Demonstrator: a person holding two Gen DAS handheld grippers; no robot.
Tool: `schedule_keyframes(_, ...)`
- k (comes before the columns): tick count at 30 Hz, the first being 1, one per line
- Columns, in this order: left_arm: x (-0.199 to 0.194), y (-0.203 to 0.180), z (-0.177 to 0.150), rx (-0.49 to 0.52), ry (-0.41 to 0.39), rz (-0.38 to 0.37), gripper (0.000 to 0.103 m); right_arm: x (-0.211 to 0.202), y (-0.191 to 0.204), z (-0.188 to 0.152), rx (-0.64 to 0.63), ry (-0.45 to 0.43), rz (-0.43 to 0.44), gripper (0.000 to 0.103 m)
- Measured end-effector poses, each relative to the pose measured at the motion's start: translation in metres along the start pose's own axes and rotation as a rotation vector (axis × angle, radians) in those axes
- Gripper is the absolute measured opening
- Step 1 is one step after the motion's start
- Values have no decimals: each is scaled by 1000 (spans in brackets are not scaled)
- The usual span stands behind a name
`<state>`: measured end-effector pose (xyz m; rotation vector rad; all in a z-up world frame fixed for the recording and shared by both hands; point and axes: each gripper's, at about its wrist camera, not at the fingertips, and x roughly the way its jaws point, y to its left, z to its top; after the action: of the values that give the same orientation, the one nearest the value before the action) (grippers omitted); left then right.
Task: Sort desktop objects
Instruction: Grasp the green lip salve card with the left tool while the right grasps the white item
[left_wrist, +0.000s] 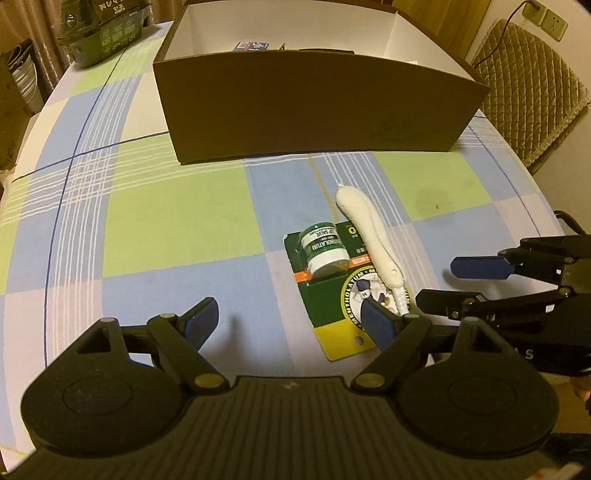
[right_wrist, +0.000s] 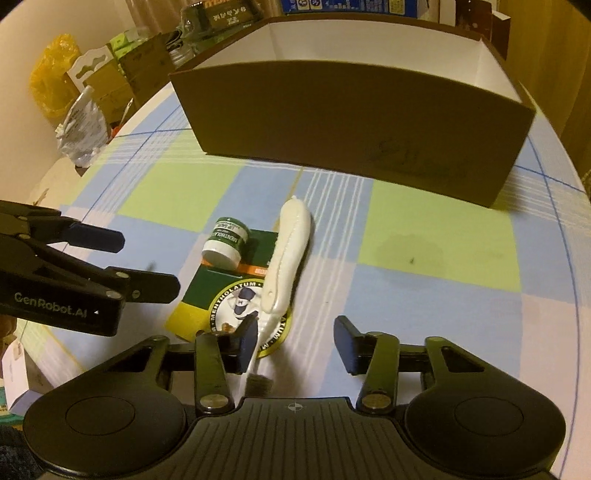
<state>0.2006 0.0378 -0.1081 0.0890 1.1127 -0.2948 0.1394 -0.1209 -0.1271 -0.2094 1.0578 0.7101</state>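
Inside box (left_wrist: 317, 107), small items glimpsed only from left wrist. On table (left_wrist: 177, 214): one salve card (left_wrist: 332, 295), one white tube (left_wrist: 369, 229). Left hand-held gripper (left_wrist: 291, 325) wide apart; right hand-held gripper (right_wrist: 295, 343) parted, gripping nothing.

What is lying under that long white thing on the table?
The white tube lies across the right part of a green Mentholatum card, beside its small jar. Its far end rests on the checked cloth. The card's print beneath is hidden.
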Motion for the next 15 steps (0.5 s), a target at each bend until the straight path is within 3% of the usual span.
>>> schedule_keyframes(10,12,6,13,25,16,-14,81,20,5,5,-20,-5,6,33)
schedule_keyframes(12,14,6,15,32,17,-19,81,22,5,5,-16,-10,5,20)
schedule_keyframes(15,17,5,18,45,21,-27,81,21,-2,6,1,-17,-10,16)
